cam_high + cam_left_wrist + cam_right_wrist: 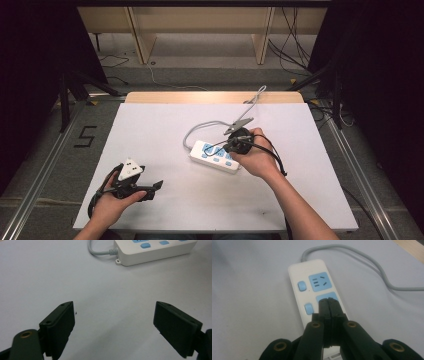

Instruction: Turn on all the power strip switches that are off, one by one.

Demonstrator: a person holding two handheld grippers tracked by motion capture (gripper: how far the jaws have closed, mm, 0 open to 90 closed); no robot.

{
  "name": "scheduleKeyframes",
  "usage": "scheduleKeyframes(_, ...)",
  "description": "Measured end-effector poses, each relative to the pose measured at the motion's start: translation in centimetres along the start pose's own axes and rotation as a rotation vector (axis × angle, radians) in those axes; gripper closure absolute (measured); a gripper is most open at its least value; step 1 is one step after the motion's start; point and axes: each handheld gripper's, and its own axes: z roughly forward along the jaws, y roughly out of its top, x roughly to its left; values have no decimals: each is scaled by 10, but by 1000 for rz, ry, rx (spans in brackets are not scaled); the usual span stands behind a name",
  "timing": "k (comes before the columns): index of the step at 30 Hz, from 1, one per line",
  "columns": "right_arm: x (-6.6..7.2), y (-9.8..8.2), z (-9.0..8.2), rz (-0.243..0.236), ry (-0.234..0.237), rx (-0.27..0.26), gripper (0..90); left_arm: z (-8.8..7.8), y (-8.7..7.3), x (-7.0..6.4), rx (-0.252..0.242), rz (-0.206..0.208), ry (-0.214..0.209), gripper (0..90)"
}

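Now power strip (215, 156) lengthwise left-right.

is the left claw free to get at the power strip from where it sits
Probably yes. The left claw is open and empty, and bare white table lies between it and the power strip. The shut right claw is over the strip, so its near end looks easiest.

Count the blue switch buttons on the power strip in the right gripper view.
2 in sight on the power strip: one button beside the far socket, one beside the next socket. The shut right gripper may hide more.
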Motion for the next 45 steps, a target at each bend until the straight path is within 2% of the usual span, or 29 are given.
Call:
scheduleKeyframes(3,1,9,4,-22,8,16,900,0,0,0,0,2,2,172)
scheduleKeyframes(5,3,12,5,-16,5,16,900,-1,0,0,5,9,1,172)
scheduleKeyframes(17,11,33,25,-52,28,59,900,0,-1,-1,3,15,-3,172)
scheduleKeyframes(24,16,40,40,-68,52,89,900,-1,-1,-1,2,10,3,169)
scheduleKeyframes(28,18,44,46,-69,57,94,900,-1,-1,-1,3,13,3,168)
scheduleKeyframes(45,27,52,71,-78,72,179,900,-1,-1,-1,10,24,4,168)
